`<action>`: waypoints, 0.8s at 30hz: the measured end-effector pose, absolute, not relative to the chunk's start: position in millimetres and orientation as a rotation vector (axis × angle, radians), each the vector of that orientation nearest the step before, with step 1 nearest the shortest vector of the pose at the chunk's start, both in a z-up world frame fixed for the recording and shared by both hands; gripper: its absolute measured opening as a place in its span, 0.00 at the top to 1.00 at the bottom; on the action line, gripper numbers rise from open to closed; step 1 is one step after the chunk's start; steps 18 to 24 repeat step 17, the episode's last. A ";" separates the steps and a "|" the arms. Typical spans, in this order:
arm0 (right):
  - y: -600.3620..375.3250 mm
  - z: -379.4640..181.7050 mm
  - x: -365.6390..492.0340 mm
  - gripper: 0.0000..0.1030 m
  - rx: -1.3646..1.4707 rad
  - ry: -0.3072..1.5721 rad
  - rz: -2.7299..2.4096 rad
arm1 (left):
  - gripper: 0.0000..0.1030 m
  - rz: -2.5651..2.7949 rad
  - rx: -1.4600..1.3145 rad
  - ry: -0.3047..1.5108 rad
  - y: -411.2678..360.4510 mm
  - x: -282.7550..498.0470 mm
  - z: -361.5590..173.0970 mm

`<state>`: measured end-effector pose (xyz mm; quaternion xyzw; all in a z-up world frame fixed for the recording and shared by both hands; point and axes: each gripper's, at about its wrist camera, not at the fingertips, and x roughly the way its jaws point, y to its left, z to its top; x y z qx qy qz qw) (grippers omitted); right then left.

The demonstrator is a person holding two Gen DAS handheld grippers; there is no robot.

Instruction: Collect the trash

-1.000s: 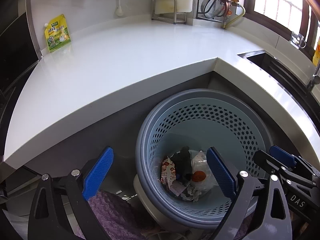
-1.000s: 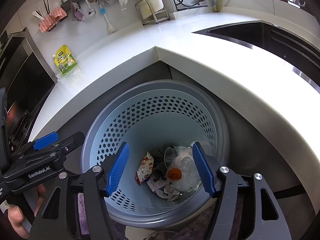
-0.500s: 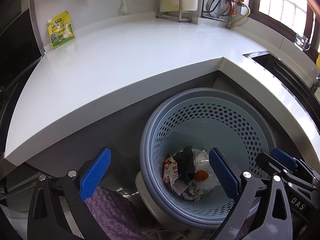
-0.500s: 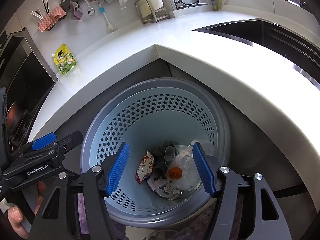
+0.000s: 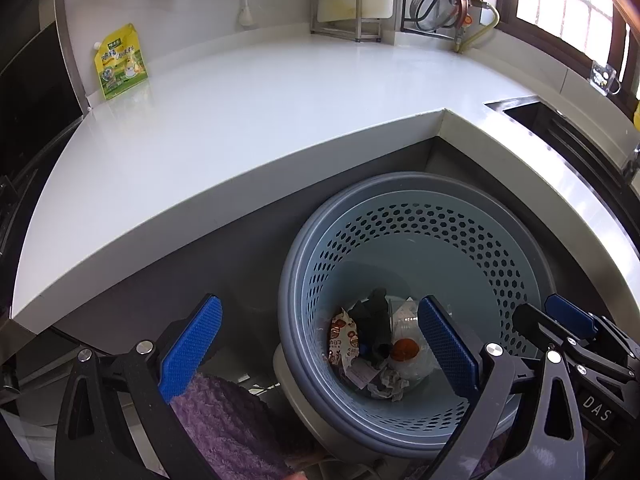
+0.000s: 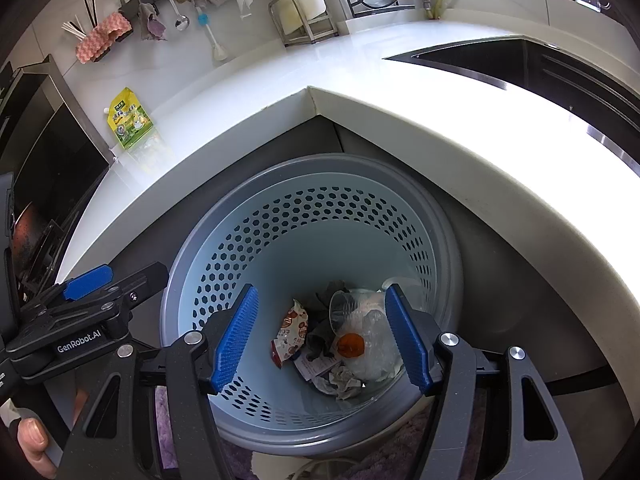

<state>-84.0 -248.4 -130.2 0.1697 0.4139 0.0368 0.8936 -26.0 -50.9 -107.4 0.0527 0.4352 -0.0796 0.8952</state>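
A grey-blue perforated waste basket [image 5: 436,220] [image 6: 320,216] stands on the floor in the counter's inner corner. At its bottom lie a red-and-white snack wrapper [image 5: 342,340] [image 6: 290,330], a dark crumpled piece [image 5: 374,326], a clear plastic cup with an orange blob [image 5: 404,350] [image 6: 352,344] and crumpled paper [image 6: 340,380]. My left gripper [image 5: 320,344] hovers open above the basket's left rim, holding nothing. Above the basket mouth my right gripper [image 6: 322,336] is open too, its blue pads bare. Each gripper shows at the edge of the other's view, the right gripper [image 5: 544,316] and the left gripper [image 6: 132,276].
The white L-shaped counter [image 5: 260,120] [image 6: 460,128] wraps around the basket. A yellow-green pouch [image 5: 120,62] [image 6: 130,118] leans on the back wall. A sink [image 6: 500,60] is at the right; racks and hung utensils line the wall. A purple mat [image 5: 224,420] lies on the floor.
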 end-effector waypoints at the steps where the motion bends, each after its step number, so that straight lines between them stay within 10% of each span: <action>1: -248.4 -130.3 -83.9 0.39 0.352 0.859 0.076 | 0.06 -0.165 0.110 0.902 -51.1 -26.2 -107.5; 24: -248.4 -129.9 -83.9 0.39 0.352 0.858 0.076 | 0.06 -0.167 0.101 0.918 -51.6 -25.0 -110.7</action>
